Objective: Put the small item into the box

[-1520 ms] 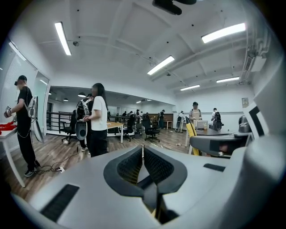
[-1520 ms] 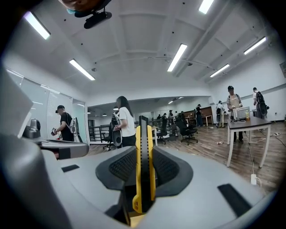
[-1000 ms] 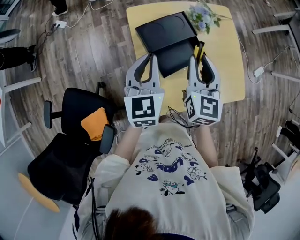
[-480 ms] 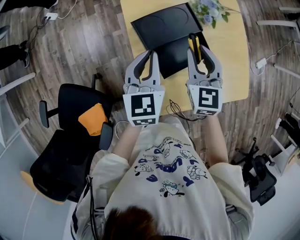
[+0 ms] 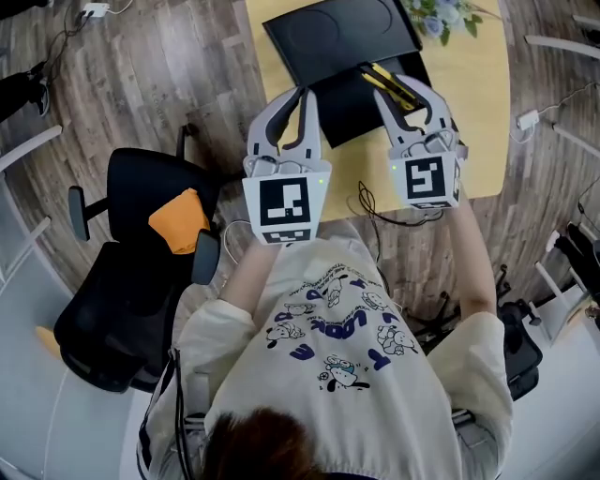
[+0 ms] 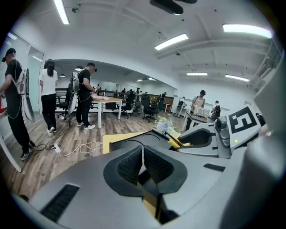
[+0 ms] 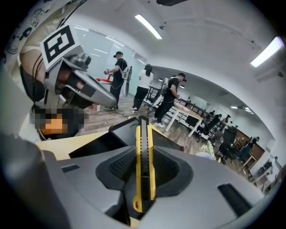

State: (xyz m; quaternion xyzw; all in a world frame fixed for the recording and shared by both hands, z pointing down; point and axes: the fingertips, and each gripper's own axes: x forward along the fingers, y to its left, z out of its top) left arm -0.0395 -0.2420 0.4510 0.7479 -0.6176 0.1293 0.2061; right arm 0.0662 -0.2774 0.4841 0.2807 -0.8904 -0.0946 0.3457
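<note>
- Two hand-held grippers are out in front of the person, both reaching over the near edge of a yellow table (image 5: pixel 478 122).
- Right gripper (image 5: pixel 400 86) is clenched on a yellow-and-black utility knife (image 7: pixel 143 161). The knife stands on edge between the ribbed pads, and its tip pokes out past the jaws.
- From above, the utility knife (image 5: pixel 384 82) hangs over the dark inside of the black box (image 5: pixel 354 108). I can't tell whether it touches the box.
- The box sits open on the table, with its lid (image 5: pixel 337 33) raised on the far side.
- Left gripper (image 5: pixel 302 94) is closed, its pads pressed together with nothing between them (image 6: pixel 143 162). It hovers just beside the box's near left edge.
- A small bunch of flowers (image 5: pixel 442 13) lies at the table's far corner.
- To the person's left is a black office chair (image 5: pixel 112 291) with an orange cushion (image 5: pixel 178 220) on it.
</note>
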